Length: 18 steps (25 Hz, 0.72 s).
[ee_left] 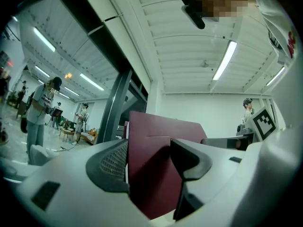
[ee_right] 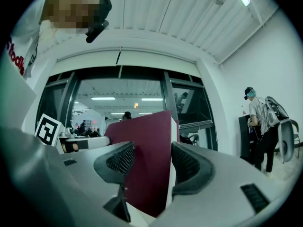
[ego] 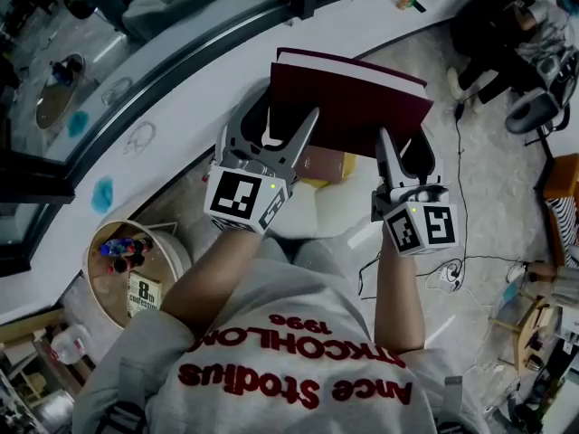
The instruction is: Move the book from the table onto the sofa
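The left gripper [ee_left: 149, 161] and right gripper [ee_right: 152, 167] each clamp the near edge of the maroon book [ego: 353, 102], jaws pressed on both covers (left near one corner, right near the other). The book sits at upper centre of the head view, held in the air above the floor [ego: 488, 179] and resting on nothing. By my reading the lift off the table is done. Carrying it to the sofa, which no view shows, and setting it down are left.
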{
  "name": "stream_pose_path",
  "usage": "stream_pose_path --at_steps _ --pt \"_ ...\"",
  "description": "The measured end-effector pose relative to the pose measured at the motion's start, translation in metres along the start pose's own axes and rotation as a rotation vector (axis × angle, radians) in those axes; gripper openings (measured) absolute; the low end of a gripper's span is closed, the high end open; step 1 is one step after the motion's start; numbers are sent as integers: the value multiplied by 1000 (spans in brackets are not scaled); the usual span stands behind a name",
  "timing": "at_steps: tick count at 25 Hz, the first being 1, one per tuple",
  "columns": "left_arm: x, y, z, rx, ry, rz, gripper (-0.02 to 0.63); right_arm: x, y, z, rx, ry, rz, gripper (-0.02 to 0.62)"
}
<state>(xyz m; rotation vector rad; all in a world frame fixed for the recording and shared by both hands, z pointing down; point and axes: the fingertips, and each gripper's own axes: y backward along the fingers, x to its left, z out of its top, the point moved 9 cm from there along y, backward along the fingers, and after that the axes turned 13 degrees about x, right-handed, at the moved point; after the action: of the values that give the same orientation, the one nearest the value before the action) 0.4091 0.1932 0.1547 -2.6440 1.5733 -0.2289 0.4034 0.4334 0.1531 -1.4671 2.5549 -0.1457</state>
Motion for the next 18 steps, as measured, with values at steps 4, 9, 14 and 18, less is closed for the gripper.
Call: stream_pose_path --at_steps 4,9,14,18 --pt "0 -13 -11 24 11 17 265 -14 -11 -9 23 -10 23 270" --pt "0 -30 -25 33 22 43 265 -33 -25 -21 51 -15 50 270" --pt "4 -49 -48 60 49 58 265 -50 -42 -39 80 -31 65 270" --pt "8 -62 -72 87 75 63 265 -62 -55 -61 102 -55 68 268"
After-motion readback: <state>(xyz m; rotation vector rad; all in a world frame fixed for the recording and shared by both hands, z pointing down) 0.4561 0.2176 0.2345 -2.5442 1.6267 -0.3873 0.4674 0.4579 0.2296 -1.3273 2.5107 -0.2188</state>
